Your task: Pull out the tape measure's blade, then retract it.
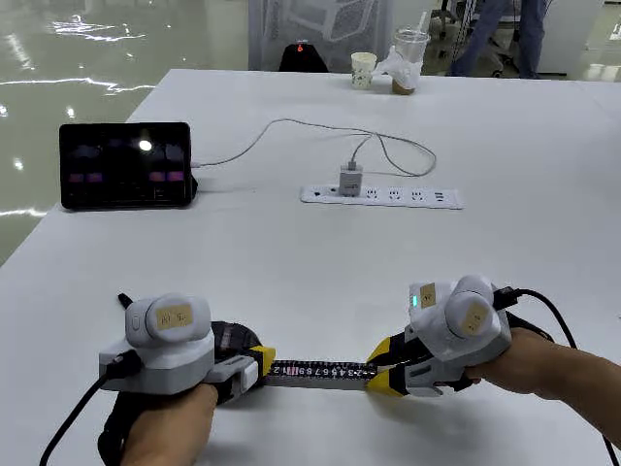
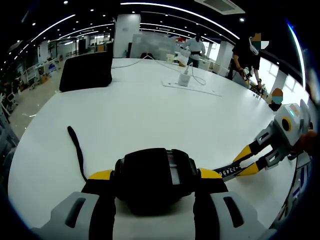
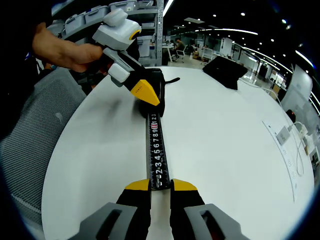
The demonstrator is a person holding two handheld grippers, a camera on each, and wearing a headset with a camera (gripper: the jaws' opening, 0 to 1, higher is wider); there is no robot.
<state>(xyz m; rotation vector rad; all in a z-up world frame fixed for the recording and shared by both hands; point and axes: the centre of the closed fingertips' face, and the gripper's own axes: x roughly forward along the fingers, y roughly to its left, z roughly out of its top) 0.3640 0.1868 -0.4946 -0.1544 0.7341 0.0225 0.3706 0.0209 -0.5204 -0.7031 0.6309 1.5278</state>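
In the head view's lower left, the left gripper (image 1: 256,365) is covering most of the case (image 1: 233,340). The tip of the blade (image 1: 320,370) is hiding between the jaws of the right gripper (image 1: 379,368). At the top edge, a person (image 1: 495,29) is being cut off above the legs. The screen of the tablet (image 1: 124,165) is showing only blur.

Big white worktop (image 1: 291,262). Far ahead of left tongs (image 1: 258,363): dark tablet (image 1: 124,163), propped up. Ahead of right tongs (image 1: 378,368): power strip (image 1: 380,195) w/ charger (image 1: 350,179) + cable (image 1: 281,124). At far edge, cups (image 1: 363,68). Shiny floor (image 1: 58,58) beyond; ceiling strip lights (image 2: 165,7); open office bg.
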